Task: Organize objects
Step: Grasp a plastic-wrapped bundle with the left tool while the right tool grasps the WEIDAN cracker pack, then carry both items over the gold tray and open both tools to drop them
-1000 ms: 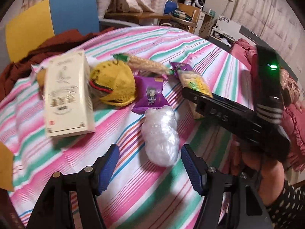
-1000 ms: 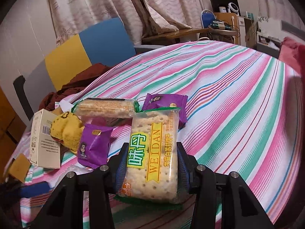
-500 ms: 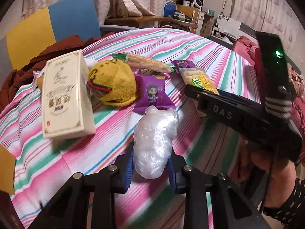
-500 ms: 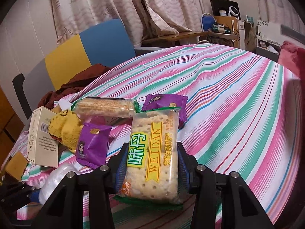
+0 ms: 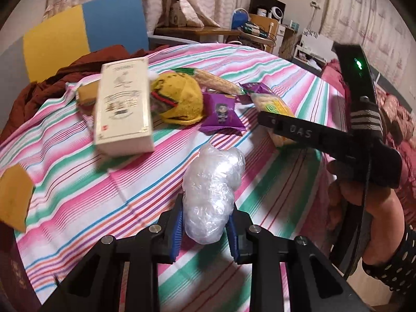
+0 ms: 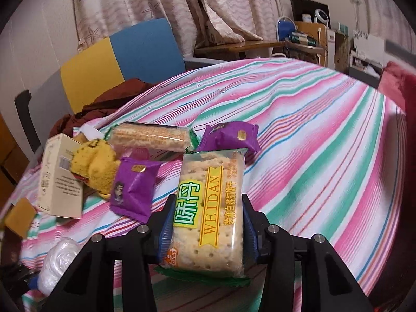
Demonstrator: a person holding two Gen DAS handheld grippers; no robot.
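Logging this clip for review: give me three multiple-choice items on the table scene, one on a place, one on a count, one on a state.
1. Where is the cream box?
A. left of the yellow plush
B. on the chair
C. in the right tongs

2. How many purple packets show in the right wrist view?
A. one
B. two
C. four

3. What do the left tongs hold?
A. nothing
B. cracker pack
C. clear plastic bundle

Answers: 1 A, it lies beside the plush; 2 B, a second packet lies behind; 3 C, the pads press its sides, while the right tongs grip the cracker pack.
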